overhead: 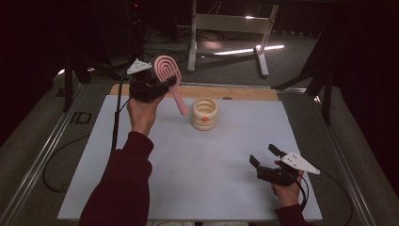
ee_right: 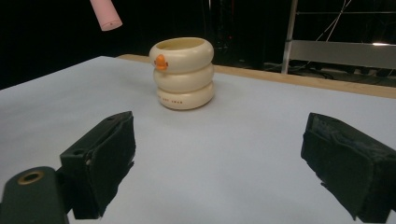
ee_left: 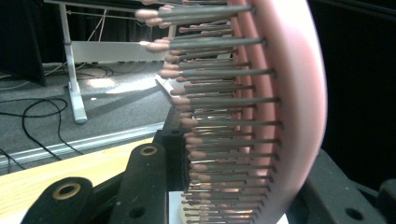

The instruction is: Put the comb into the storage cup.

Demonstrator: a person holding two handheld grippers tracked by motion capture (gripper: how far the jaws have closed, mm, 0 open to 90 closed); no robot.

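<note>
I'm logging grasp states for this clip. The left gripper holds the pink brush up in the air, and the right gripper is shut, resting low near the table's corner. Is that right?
Not quite. The right gripper is open, not shut: the right gripper view shows its jaws wide apart with nothing between them. The rest holds: the left gripper holds the pink brush in the air, and the right sits low near the table's corner.

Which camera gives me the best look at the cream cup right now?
The right gripper view: the cream cup stands upright, close and unblocked, its three stacked rings and orange mark clear. The high view shows it smaller, with its open mouth. In the left gripper view the pink hairbrush blocks it.
</note>
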